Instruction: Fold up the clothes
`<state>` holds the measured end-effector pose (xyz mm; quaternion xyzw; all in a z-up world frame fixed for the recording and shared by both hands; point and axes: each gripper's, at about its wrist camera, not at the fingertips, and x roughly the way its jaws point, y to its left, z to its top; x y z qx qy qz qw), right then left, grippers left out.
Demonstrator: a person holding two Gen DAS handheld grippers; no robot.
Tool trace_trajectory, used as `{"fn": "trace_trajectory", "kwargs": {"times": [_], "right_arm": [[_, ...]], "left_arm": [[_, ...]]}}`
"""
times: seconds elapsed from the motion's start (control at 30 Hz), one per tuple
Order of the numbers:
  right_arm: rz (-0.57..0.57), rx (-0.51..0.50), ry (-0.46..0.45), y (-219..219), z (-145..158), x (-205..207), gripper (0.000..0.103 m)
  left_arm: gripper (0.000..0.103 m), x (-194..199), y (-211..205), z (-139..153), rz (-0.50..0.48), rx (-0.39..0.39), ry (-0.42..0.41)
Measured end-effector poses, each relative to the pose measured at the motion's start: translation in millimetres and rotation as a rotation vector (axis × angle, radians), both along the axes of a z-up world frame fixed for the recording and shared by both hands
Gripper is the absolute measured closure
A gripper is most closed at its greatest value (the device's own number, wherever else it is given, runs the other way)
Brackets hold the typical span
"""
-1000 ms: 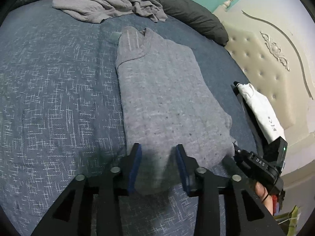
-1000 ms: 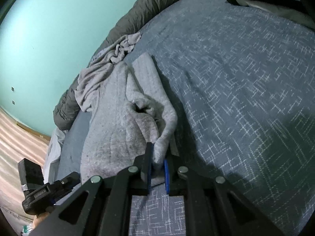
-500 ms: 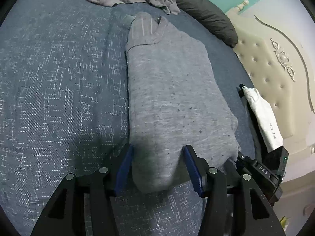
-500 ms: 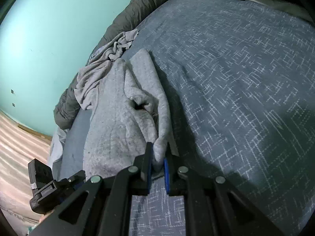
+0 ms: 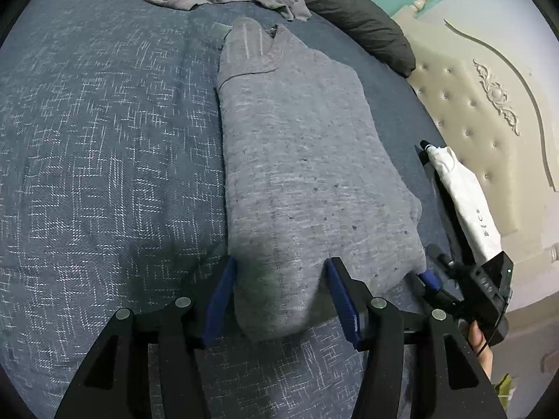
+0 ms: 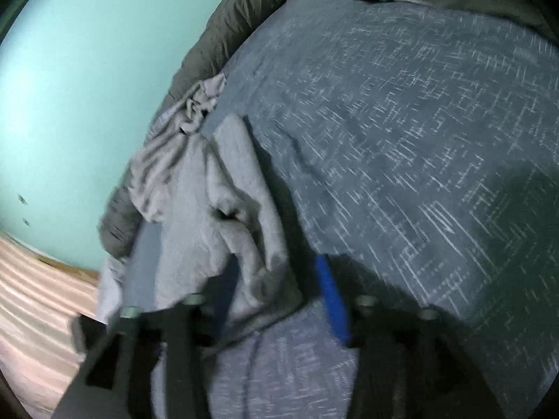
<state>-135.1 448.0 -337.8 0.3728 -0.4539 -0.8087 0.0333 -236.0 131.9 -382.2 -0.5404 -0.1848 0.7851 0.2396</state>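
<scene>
Grey sweater (image 5: pixel 300 174) lies lengthwise on the bed (image 5: pixel 104 139), folded into a long narrow strip, collar end far, hem end nearest the claws; left claw (image 5: pixel 279 296) wide, its blue pads either side of the near hem, gripping nothing; right claw (image 6: pixel 276 289) also wide, the bunched sweater edge sitting loose between its pads, view blurred so contact cannot be judged.

Step in hand, as I read it: both near corners let go, next fold to be set up; to do it well, take the near hem at both corners together, pinch every layer, lift level and carry it toward the collar so edges meet square; flatten the bunched side first.

Left view shows the top of the strip smooth and a white garment (image 5: pixel 461 195) near the padded headboard (image 5: pixel 489 104); right view alone shows the rumpled, puckered folds on the sweater's long edge; both show a crumpled grey garment (image 6: pixel 174 160) beyond the collar.
</scene>
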Motion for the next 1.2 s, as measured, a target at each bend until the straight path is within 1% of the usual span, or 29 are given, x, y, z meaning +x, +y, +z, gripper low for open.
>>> {"fn": "trace_trajectory", "kwargs": {"times": [0.07,0.13,0.27,0.33,0.43,0.47,0.57,0.73,0.8,0.87,0.9,0.97,1.03,1.07,1.13,1.2], "right_arm": [[0.027,-0.005,0.003,-2,1,-4,0.043],[0.069,0.007,-0.007,-11,2,-11,0.042],[0.137,-0.018,-0.022,-27,-6,-22,0.038],[0.151,-0.010,-0.034,-29,-7,-28,0.035],[0.183,0.008,-0.047,-32,-9,-37,0.035],[0.194,0.012,-0.052,-33,-9,-40,0.035],[0.213,0.006,-0.057,-33,-12,-43,0.035],[0.249,0.024,-0.064,-34,-13,-48,0.035],[0.254,0.021,-0.065,-36,-13,-48,0.039],[0.262,0.004,-0.054,-35,-14,-47,0.056],[0.264,0.005,-0.053,-36,-14,-47,0.058],[0.271,0.021,-0.046,-37,-13,-46,0.069],[0.278,0.047,-0.026,-40,-5,-45,0.076],[0.281,0.060,-0.017,-41,-1,-45,0.080],[0.281,0.070,-0.003,-40,3,-44,0.081],[0.272,0.051,0.001,-37,2,-43,0.081]], "left_arm": [[0.044,-1,-1,0,0.001,0.006,-0.005],[0.043,-1,-2,0,-0.001,0.014,-0.014],[0.042,2,-10,-1,-0.005,0.030,-0.034],[0.040,2,-10,-3,-0.008,0.031,-0.042],[0.038,3,-9,-11,-0.017,0.039,-0.068],[0.035,4,-9,-14,-0.020,0.043,-0.075],[0.035,3,-9,-18,-0.012,0.064,-0.076],[0.035,2,-6,-20,-0.002,0.059,-0.059],[0.036,2,-4,-20,0.000,0.056,-0.051],[0.039,2,-4,-20,0.001,0.055,-0.043],[0.040,3,-4,-19,0.000,0.050,-0.038],[0.044,5,-2,-16,-0.003,0.037,-0.026],[0.049,6,-1,-10,-0.006,0.028,-0.008],[0.049,7,-1,-8,-0.008,0.029,0.000],[0.049,7,-2,-5,-0.011,0.035,0.005],[0.049,4,-4,-6,-0.012,0.048,-0.011]]}}
